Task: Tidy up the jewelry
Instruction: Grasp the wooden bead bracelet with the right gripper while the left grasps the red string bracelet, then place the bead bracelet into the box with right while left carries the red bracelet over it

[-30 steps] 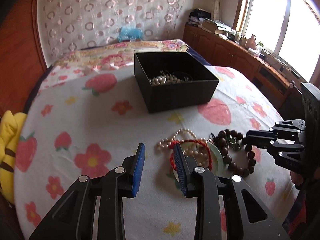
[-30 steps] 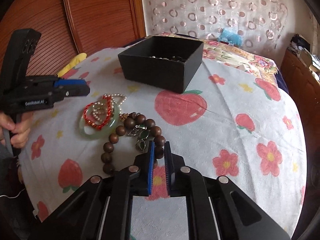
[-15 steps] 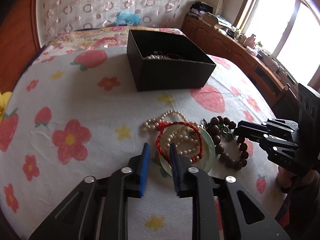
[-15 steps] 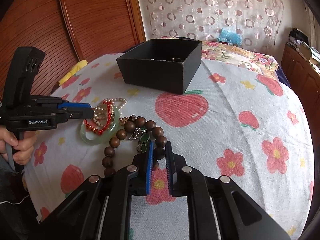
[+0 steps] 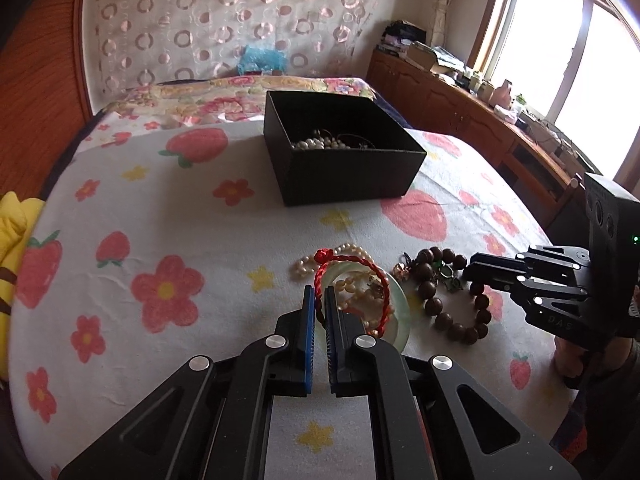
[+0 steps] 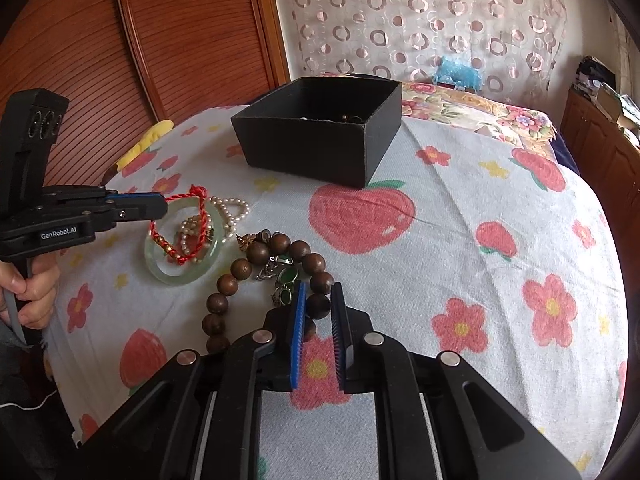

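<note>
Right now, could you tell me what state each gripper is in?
Left gripper: shut on the red cord bracelet.
Right gripper: open, straddling a bead of the wooden bead bracelet.

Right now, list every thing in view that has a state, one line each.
left gripper: shut on the red cord bracelet.
right gripper: open, jaws either side of a bead.
red cord bracelet: pinched, one side lifted.
jade bangle: flat on the cloth.
wooden bead bracelet: on the cloth, not gripped.
pearl strand: loose on the cloth.
black box: open, pearls inside.
</note>
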